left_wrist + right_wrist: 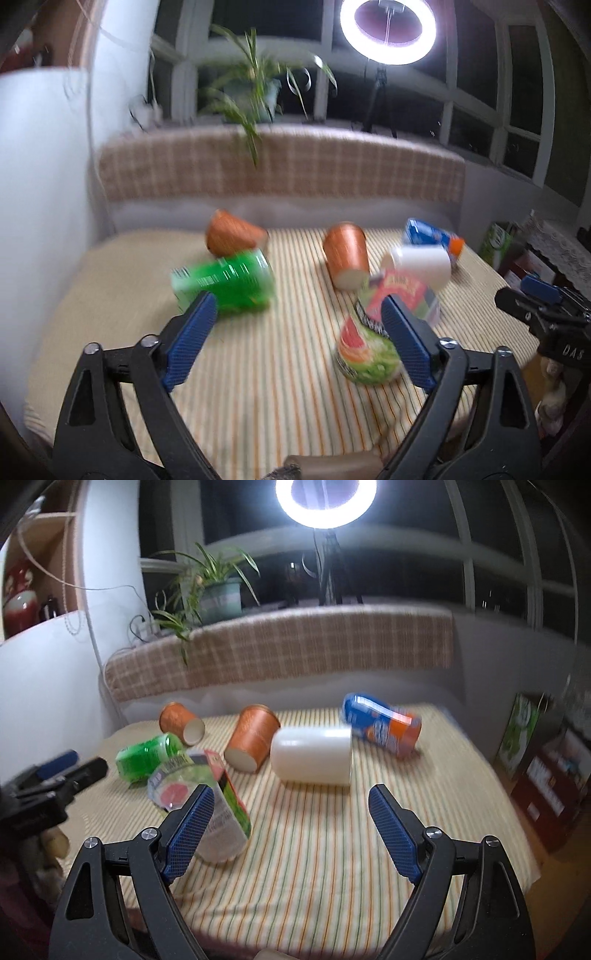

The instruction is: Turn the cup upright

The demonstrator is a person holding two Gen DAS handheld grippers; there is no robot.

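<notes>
Several cups lie on their sides on the striped tablecloth point(314, 849). A white cup point(312, 755) lies just beyond my right gripper point(291, 801), which is open and empty. It also shows in the left wrist view point(419, 264). Two orange cups point(253, 742) point(181, 722) lie further back. A green cup point(225, 282) lies ahead of my left gripper point(295, 314), which is open and empty. A clear printed cup point(367, 350) lies by the left gripper's right finger. A blue and orange cup point(382, 722) lies at the back right.
A red and green carton point(404, 295) lies between the clear cup and the white cup. A checked cushion point(280, 650) runs along the back, with a potted plant point(218, 590) and a ring light point(325, 498) behind. Boxes point(550, 775) stand right of the table.
</notes>
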